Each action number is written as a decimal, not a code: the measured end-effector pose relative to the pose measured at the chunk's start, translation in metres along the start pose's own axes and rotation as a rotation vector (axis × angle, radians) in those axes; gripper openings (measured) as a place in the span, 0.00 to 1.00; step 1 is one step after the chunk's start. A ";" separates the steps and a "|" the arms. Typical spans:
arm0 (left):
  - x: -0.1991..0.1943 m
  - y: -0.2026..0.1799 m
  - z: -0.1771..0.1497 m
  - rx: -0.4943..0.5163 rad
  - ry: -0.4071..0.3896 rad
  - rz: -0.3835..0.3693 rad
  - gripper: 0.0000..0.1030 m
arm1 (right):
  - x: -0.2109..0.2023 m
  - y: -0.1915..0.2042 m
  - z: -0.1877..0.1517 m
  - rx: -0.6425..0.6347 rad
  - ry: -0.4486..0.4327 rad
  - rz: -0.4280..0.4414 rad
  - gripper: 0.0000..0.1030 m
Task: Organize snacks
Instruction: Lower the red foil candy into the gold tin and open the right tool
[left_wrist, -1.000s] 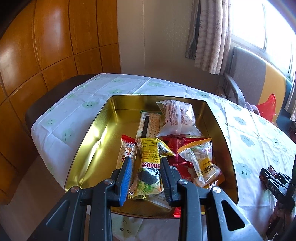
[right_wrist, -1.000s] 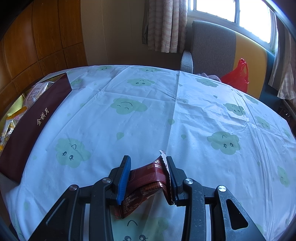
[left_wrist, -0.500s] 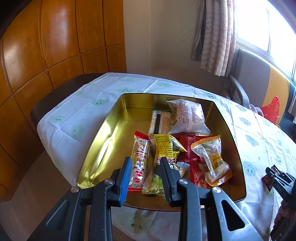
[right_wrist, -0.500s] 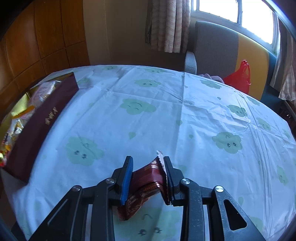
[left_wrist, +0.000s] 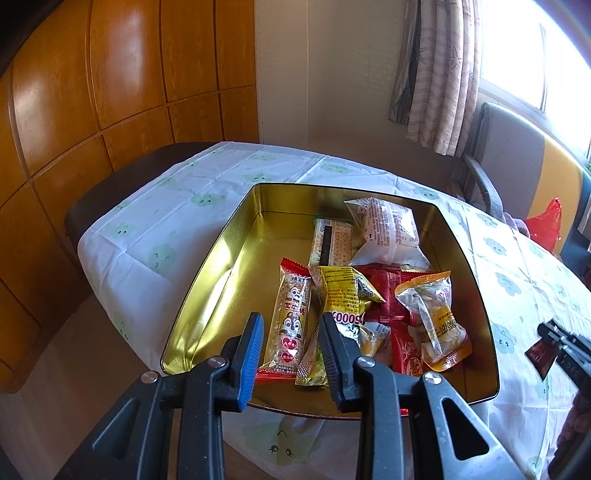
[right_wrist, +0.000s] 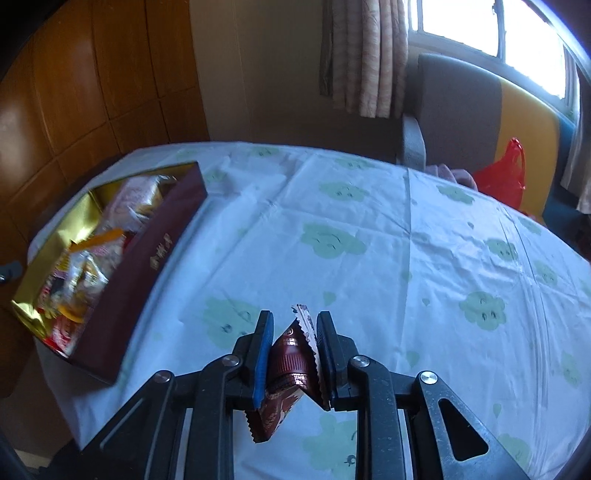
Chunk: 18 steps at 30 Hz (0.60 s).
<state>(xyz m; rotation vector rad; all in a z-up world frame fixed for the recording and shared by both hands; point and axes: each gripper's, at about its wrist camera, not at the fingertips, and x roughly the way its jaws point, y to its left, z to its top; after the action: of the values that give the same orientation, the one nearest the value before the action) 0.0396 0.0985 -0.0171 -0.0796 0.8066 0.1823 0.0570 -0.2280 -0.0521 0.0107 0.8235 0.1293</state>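
Approx. seven snack packs already in gold tin (left_wrist: 207, 288). Last brown packet (right_wrist: 291, 354) pinched tight in right gripper (right_wrist: 293, 354), just squeezed shut, not yet binned. Left gripper (left_wrist: 291, 350) near-closed, empty, above tin.

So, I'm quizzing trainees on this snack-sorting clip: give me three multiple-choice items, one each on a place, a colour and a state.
1. Where is the squirrel-print snack bar?
A. in the gold tin
B. on the tablecloth
C. on the chair

2. What colour is the plastic bag on the chair?
A. green
B. red
C. white

3. What is the right tool doing?
A. gaping empty
B. clamping a brown wrapper
C. holding a cup

Key: 1 A, it lies among packets inside the tin; 2 B, plainly red; 3 B, the pads pinch the crumpled wrapper.
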 end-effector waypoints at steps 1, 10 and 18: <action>0.000 0.000 0.000 -0.001 0.000 -0.001 0.30 | -0.004 0.003 0.004 -0.005 -0.011 0.010 0.23; 0.002 0.004 -0.001 -0.007 0.003 0.004 0.30 | -0.027 0.059 0.026 -0.046 -0.057 0.214 0.23; 0.001 0.011 -0.002 -0.023 0.000 0.014 0.30 | -0.025 0.129 0.042 -0.150 -0.048 0.386 0.23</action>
<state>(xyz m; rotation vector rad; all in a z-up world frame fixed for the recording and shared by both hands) 0.0374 0.1092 -0.0193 -0.0955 0.8050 0.2050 0.0566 -0.1013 0.0024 0.0318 0.7546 0.5526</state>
